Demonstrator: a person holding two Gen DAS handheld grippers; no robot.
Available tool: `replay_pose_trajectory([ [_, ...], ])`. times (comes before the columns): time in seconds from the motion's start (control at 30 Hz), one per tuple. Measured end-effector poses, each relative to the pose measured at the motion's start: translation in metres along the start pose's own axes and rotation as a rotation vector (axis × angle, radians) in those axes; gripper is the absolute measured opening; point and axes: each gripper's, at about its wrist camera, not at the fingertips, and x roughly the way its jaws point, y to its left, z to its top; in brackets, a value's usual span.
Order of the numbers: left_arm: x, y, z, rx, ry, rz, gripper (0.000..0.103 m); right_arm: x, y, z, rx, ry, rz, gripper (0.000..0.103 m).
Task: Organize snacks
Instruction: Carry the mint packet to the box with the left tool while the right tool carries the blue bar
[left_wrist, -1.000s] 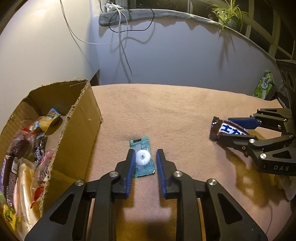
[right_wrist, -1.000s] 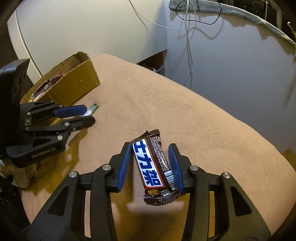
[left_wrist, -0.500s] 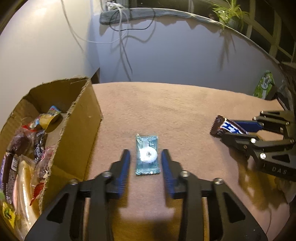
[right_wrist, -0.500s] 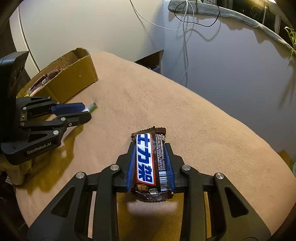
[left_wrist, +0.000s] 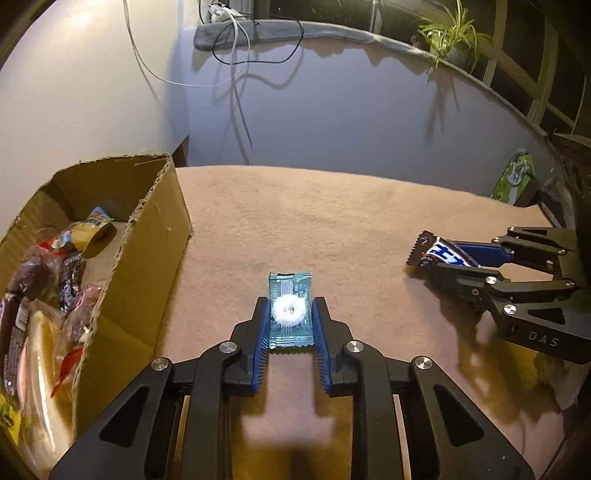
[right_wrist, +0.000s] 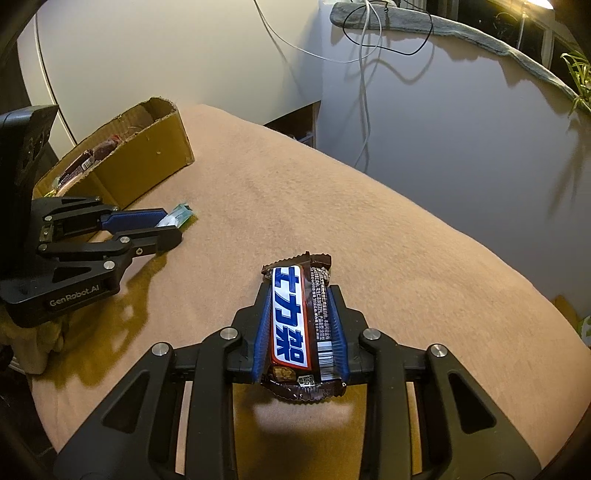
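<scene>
A teal candy packet (left_wrist: 290, 310) with a white round sweet lies on the tan cloth. My left gripper (left_wrist: 290, 314) is shut on it, pads against both its edges; it also shows in the right wrist view (right_wrist: 176, 218). My right gripper (right_wrist: 300, 291) is shut on a brown chocolate bar (right_wrist: 297, 325) with a blue and white label, held a little above the cloth. The bar also shows in the left wrist view (left_wrist: 439, 254). A cardboard box (left_wrist: 155, 236) holding several wrapped snacks stands at the left.
The tan cloth-covered table (left_wrist: 332, 214) ends at a grey wall with hanging cables (left_wrist: 236, 92). A green packet (left_wrist: 515, 177) stands at the far right edge. A potted plant (left_wrist: 447, 40) sits on the ledge above.
The left gripper has moved forward around the teal packet and closed on it. The right gripper has closed on the chocolate bar and holds it.
</scene>
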Motion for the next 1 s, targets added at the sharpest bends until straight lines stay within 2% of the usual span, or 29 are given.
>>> replay_pose_trajectory([
  [0.47, -0.067, 0.006, 0.006, 0.001, -0.138, -0.066, 0.021, -0.050, 0.032, 0.013, 0.007, -0.079, -0.022, 0.030],
  [0.7, -0.098, 0.032, -0.001, -0.042, -0.199, -0.067, 0.021, -0.064, 0.064, 0.032, -0.021, -0.112, -0.018, 0.030],
  [1.0, -0.126, 0.075, -0.014, -0.101, -0.246, -0.031, 0.021, -0.055, 0.117, 0.063, -0.087, -0.129, 0.016, 0.030],
])
